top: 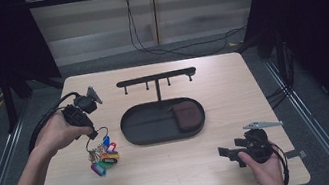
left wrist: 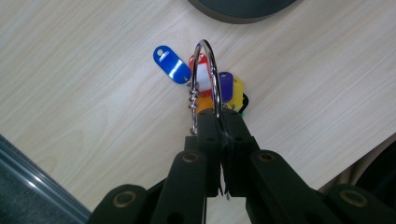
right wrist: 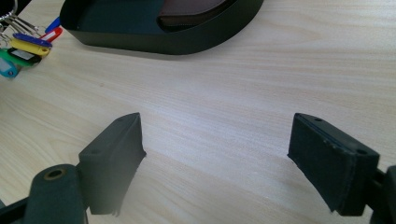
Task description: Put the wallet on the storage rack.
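Nearest my high camera, the right gripper (top: 229,155) rests at the table's (top: 176,171) near right corner, jaws wide apart on nothing. Left gripper (top: 93,134) has its jaws clamped on the key ring (left wrist: 208,77), which stands upright off the wood, left of the oval tray (top: 134,135). Coloured tags (left wrist: 172,64) hang bunched beneath (some hidden behind the jaws); I read no writing on them.

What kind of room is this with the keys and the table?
Probably a lab or test booth, not a home: a lone wooden table ringed by dark curtains, a cable loose on the floor, and a hand-held left gripper holding a key ring.
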`<state>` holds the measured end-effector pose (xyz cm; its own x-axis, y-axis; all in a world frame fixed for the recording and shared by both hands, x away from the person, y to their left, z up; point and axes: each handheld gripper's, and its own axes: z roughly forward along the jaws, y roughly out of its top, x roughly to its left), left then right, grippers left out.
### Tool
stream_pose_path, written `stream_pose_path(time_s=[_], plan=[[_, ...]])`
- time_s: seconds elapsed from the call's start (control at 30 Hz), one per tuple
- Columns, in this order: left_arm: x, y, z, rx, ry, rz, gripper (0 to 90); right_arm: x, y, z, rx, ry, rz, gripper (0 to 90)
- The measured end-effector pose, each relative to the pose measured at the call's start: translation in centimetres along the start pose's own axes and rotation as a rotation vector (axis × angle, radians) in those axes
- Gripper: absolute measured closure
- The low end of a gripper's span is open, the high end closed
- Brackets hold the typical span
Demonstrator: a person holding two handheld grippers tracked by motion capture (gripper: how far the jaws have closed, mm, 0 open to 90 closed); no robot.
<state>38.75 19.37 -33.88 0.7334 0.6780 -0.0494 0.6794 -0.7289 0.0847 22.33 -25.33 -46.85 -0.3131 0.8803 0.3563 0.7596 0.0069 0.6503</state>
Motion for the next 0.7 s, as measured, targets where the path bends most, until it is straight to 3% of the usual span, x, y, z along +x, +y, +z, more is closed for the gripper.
stream_pose_path(time_s=[0.2,0.43,0.47,0.7], plan=[[0.0,0.1,-1.4,-0.009,0.0,0.009,87.9,0.0,0.0,0.1,0.0,-0.002,0.001,17.7],[-0.1,-0.1,-2.9,-0.03,-0.012,-0.022,87.9,-0.1,0.0,0.0,-0.003,-0.001,0.006,15.3],[-0.1,0.0,-3.2,-0.024,-0.006,-0.007,87.9,-0.1,0.0,0.0,-0.003,-0.001,0.006,15.3],[-0.3,0.3,-4.4,-0.028,-0.003,-0.007,87.9,-0.1,0.1,-0.1,-0.015,-0.025,0.009,15.0]])
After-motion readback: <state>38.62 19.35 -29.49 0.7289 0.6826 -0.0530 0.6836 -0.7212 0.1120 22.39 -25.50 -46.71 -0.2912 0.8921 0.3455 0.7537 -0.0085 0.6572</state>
